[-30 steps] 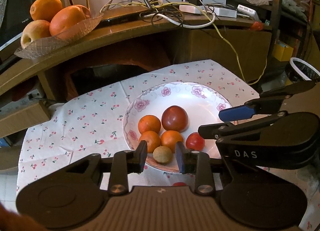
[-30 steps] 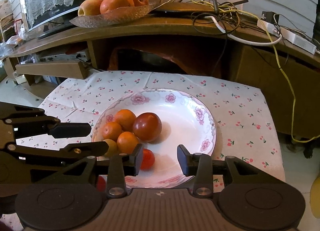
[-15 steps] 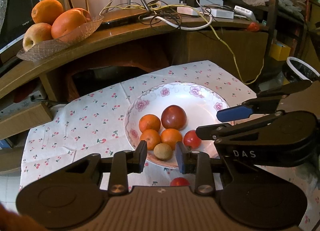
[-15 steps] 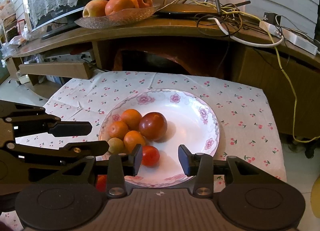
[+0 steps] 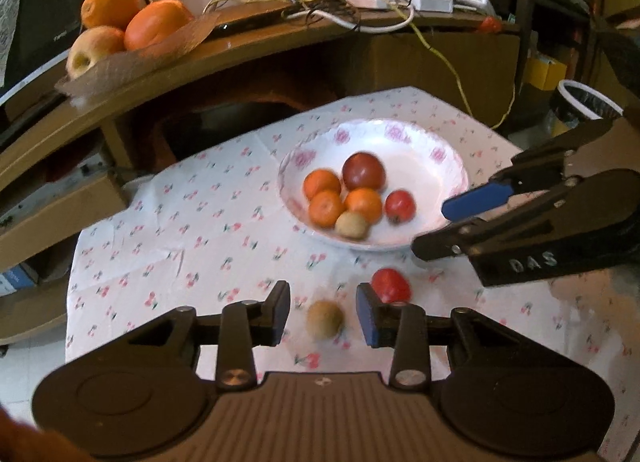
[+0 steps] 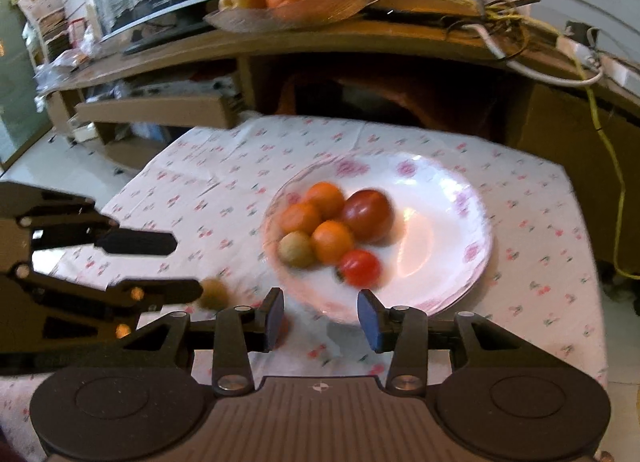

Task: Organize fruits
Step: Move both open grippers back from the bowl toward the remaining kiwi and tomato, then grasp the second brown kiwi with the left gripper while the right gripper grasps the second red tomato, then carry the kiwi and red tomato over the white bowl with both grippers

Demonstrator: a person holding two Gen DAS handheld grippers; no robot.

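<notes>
A white floral plate (image 5: 440, 165) (image 6: 460, 229) on the cherry-print cloth holds three oranges (image 5: 322, 183), a dark red apple (image 5: 363, 171) (image 6: 368, 215), a red tomato (image 5: 400, 205) (image 6: 360, 266) and a brown kiwi (image 5: 351, 225) (image 6: 297, 249). Another kiwi (image 5: 325, 319) (image 6: 214, 293) and a red tomato (image 5: 391, 285) lie on the cloth in front of the plate. My left gripper (image 5: 322, 314) is open, with the loose kiwi between its fingers. My right gripper (image 6: 320, 316) is open and empty at the plate's near rim.
A glass dish (image 5: 120, 57) (image 6: 288, 15) of oranges and apples stands on the wooden shelf behind, beside tangled cables (image 5: 352, 9). A wooden drawer (image 6: 156, 111) juts out at the left. A white-rimmed bin (image 5: 584, 99) stands at the far right.
Both grippers have pulled back from the plate toward the table's near edge. A loose kiwi and a tomato on the cloth have come into view.
</notes>
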